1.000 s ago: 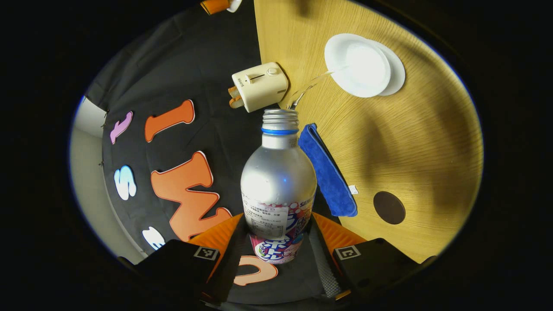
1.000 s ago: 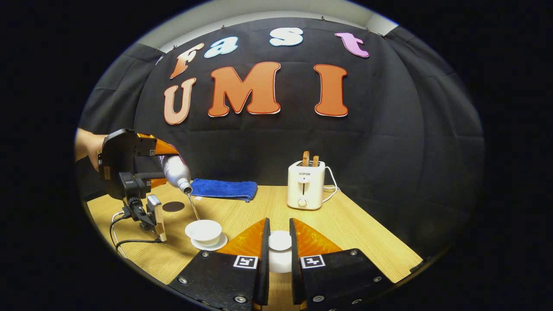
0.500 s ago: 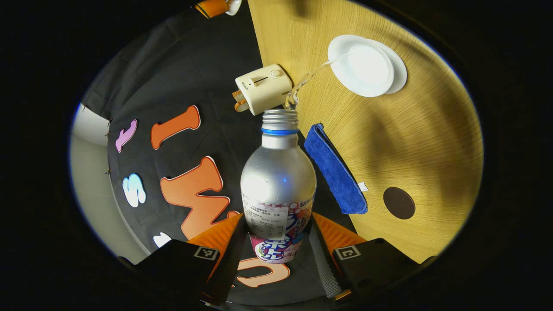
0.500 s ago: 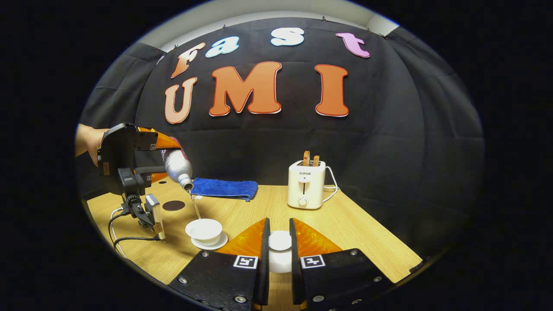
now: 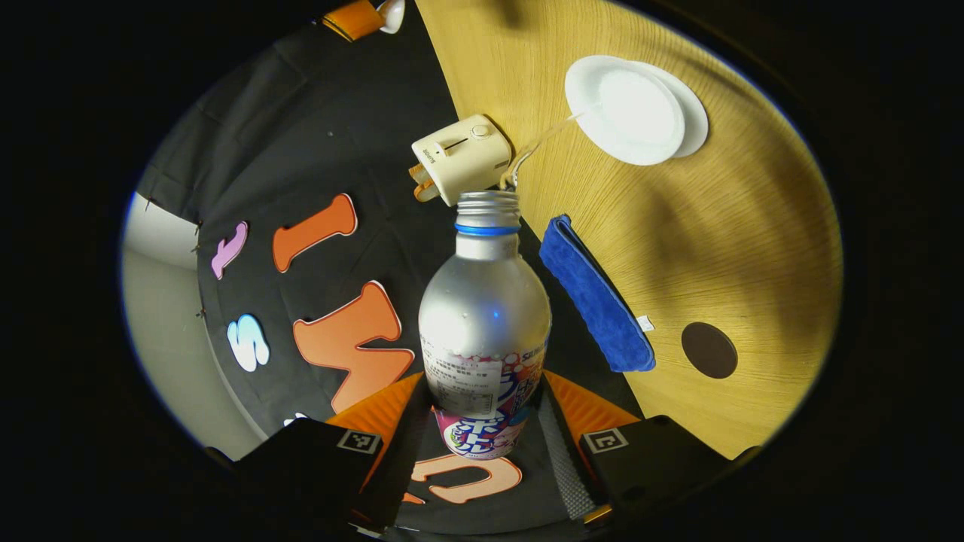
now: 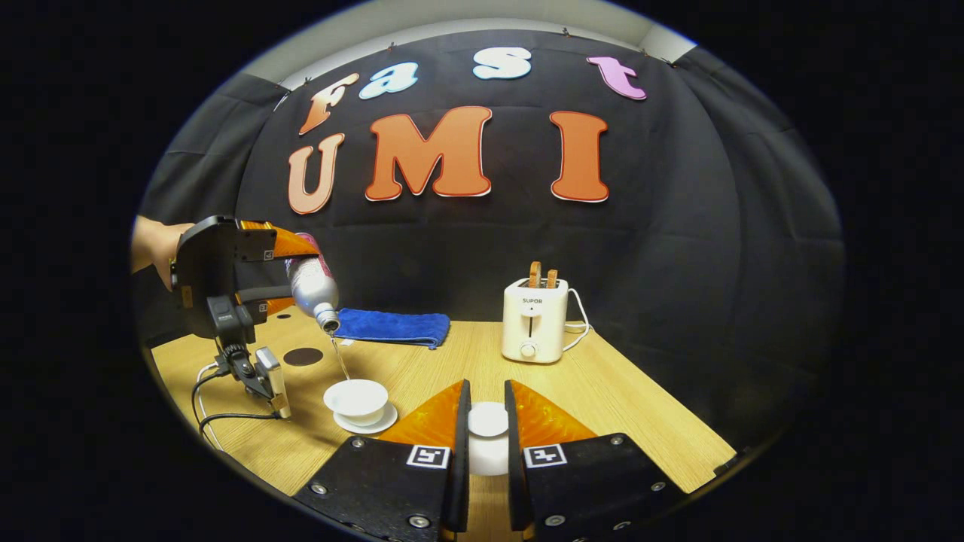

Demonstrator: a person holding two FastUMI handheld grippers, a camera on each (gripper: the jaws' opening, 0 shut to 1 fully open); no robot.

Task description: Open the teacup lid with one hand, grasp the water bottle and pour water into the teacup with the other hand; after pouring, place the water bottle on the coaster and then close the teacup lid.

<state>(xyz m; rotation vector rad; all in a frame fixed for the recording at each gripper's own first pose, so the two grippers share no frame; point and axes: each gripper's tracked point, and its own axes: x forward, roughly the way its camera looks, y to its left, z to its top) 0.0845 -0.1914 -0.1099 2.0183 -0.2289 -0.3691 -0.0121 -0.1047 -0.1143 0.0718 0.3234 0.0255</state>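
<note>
My left gripper (image 5: 482, 421) is shut on a silver water bottle (image 5: 484, 324), tilted mouth-down over the table. A thin stream of water runs from its mouth into the white teacup (image 5: 631, 109) on its saucer. In the right gripper view the same bottle (image 6: 312, 290) pours into the teacup (image 6: 355, 397), with the left gripper (image 6: 248, 275) and a hand behind it. My right gripper (image 6: 486, 436) is shut on the white teacup lid (image 6: 488, 433), held low over the table to the right of the cup. A dark round coaster (image 5: 709, 350) lies on the wood.
A folded blue cloth (image 6: 390, 328) lies at the back of the wooden table (image 6: 625, 399), next to the coaster (image 6: 303, 357). A white toaster (image 6: 533, 320) with toast stands at the back right. A cable (image 6: 218, 421) trails on the table's left.
The left gripper has tilted the bottle a little further and lifted slightly while the stream keeps running into the cup. The right gripper with the lid has stayed still.
</note>
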